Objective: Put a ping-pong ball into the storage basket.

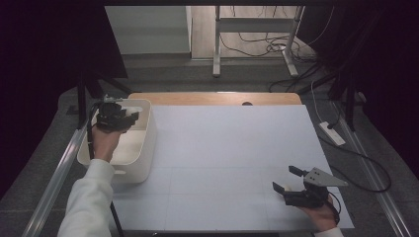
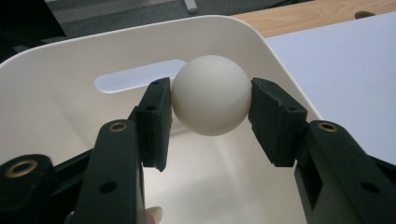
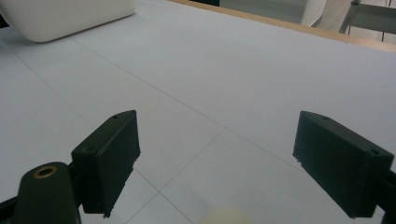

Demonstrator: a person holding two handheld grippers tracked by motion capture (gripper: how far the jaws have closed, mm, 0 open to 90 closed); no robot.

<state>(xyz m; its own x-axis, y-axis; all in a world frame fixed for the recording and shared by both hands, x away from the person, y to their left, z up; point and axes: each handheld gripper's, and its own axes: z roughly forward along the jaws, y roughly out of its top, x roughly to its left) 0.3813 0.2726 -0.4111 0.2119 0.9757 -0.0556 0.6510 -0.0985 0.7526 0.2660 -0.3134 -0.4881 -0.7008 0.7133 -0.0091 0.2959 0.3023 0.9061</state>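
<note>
Black jaws of the left tool (image 2: 211, 123), matte plastic with brass-ringed screw holes, rise closest in the left gripper view. Their flat pads press both sides of a ball (image 2: 211, 94): off-white, smooth, round, matte. No writing can be made out on it. The ball hangs clamped over the inside of a white bin (image 2: 56, 107), smooth plastic with rounded corners and a slot handle cut through the far wall. In the high view the left tool (image 1: 118, 117) sits over the bin (image 1: 141, 163) at the table's left edge. The table (image 1: 227, 158) wears a pale grey sheet marked with thin grid lines; bare wood shows along the far edge. The right tool (image 1: 289, 178) rests low near the right front corner, jaws wide apart with nothing between them, a grey three-cornered plate on top. No labels readable anywhere.
</note>
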